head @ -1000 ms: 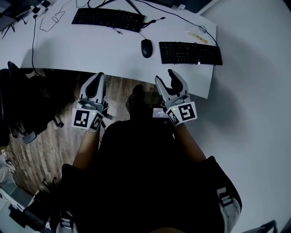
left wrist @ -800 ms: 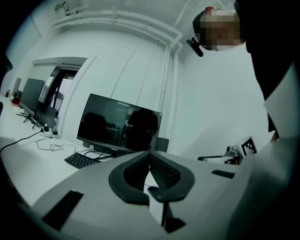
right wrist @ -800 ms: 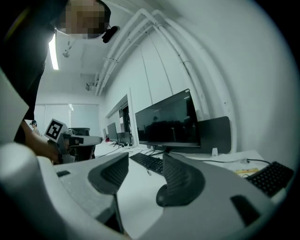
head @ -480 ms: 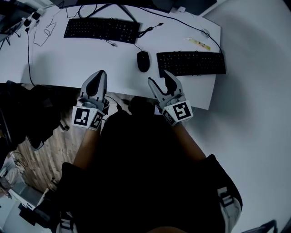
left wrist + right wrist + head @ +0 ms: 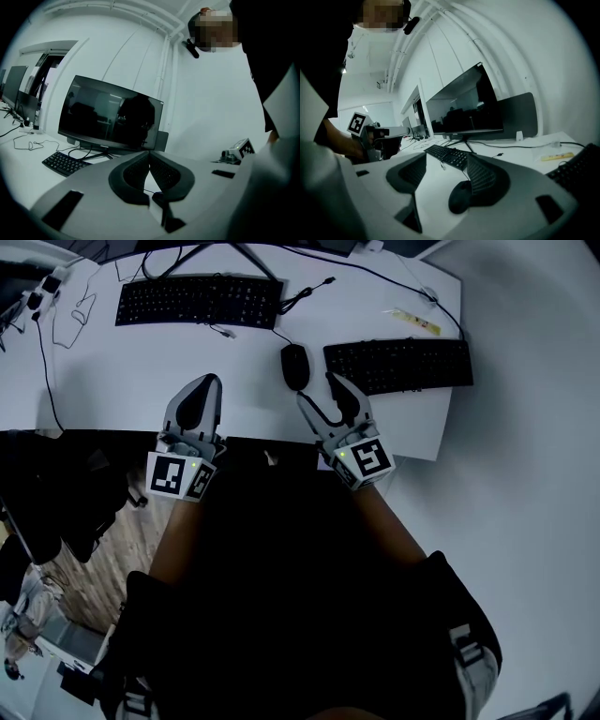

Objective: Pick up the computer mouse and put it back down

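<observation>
Right claw (image 5: 320, 393) spread and opening, nothing between its pads. Black computer mouse (image 5: 294, 366) lies on white surface (image 5: 112, 352) just ahead of its tips, untouched. Left claw (image 5: 207, 385) pressed together, empty.

Matt black plastic mouse (image 5: 294, 366); smooth white desk (image 5: 112, 371); wood-grain floor (image 5: 89, 582)

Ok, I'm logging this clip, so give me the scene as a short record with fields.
surface: white desk
mouse: on the desk, between left keyboard and right keyboard, untouched
right gripper: jaws opening, empty, mouse just ahead
left gripper: jaws together, empty, over the desk's near edge
stage: mouse not yet picked up
</observation>
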`<state>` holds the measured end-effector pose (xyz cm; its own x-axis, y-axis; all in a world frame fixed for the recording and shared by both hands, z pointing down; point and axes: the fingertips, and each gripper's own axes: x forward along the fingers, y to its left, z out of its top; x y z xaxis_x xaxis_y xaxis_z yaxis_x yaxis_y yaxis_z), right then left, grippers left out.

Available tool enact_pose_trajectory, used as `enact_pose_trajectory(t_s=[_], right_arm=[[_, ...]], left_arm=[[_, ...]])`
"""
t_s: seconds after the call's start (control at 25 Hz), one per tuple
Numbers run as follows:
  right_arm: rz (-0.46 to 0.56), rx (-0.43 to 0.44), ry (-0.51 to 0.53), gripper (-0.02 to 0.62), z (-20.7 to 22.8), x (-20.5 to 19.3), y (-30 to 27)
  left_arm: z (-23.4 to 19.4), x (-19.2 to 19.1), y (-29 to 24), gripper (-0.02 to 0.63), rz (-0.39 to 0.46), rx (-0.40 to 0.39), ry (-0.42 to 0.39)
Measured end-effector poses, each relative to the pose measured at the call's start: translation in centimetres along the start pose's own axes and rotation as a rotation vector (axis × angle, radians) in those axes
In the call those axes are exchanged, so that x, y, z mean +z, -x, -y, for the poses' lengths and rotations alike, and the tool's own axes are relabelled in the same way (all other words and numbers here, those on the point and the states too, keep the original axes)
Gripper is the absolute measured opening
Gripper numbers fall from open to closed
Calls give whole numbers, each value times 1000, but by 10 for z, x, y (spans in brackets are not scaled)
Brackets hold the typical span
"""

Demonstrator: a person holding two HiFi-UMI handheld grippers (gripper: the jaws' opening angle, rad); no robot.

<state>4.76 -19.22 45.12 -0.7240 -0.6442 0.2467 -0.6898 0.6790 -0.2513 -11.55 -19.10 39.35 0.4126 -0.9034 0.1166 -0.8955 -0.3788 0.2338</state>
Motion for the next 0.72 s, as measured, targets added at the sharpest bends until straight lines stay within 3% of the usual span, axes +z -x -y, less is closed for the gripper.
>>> enact_pose_trajectory(t_s=[0.12, 0.48, 0.72], right_arm=[[-50, -40, -14, 288, 4, -9, -13], [-157, -204, -79, 293, 31, -35, -56], [-230, -209, -86, 328, 30, -66, -79]], left_arm=[[-14, -8, -10, -3, -16, -28, 30], [-49, -32, -44, -3, -89, -168, 41], [-56, -58, -56, -3, -143, -243, 42]])
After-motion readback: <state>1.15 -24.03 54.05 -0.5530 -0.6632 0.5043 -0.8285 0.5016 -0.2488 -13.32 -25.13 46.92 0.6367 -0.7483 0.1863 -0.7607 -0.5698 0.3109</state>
